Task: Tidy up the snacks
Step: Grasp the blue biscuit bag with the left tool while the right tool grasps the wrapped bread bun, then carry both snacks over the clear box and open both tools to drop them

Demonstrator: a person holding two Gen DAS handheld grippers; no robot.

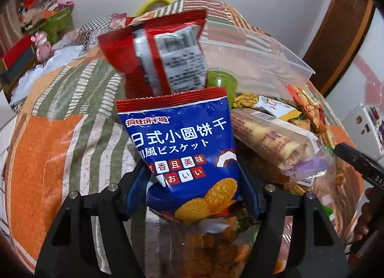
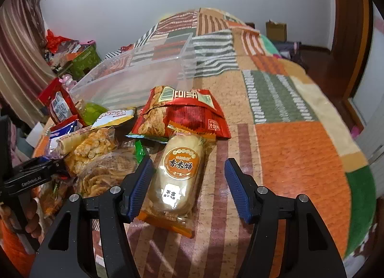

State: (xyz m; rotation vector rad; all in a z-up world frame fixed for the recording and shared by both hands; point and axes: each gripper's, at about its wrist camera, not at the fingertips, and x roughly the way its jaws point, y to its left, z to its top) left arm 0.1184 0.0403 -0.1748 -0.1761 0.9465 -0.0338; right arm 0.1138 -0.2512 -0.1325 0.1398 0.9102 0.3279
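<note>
My left gripper (image 1: pixel 194 189) is shut on a blue biscuit bag (image 1: pixel 182 148) and holds it upright above the bedspread. Behind it a red snack bag (image 1: pixel 158 54) stands tilted, beside a clear plastic bin (image 1: pixel 259 61). My right gripper (image 2: pixel 189 184) is open, its blue pads either side of a rice cracker pack (image 2: pixel 177 174) lying on the bedspread. The pad on the left is close to the pack; the one on the right stands apart. A pile of snack packs (image 2: pixel 96 148) lies to the left, with a red bag (image 2: pixel 182 114) behind the pack. The blue bag (image 2: pixel 64 130) and the bin (image 2: pixel 134 78) also show here.
Everything lies on a patchwork bedspread (image 2: pixel 300 153) with bare room to the right. A green jelly cup (image 1: pixel 220 81) sits by the bin. Boxes and clutter (image 2: pixel 72 54) stand at the far left by the curtain. A wooden door frame (image 2: pixel 352 37) is at the right.
</note>
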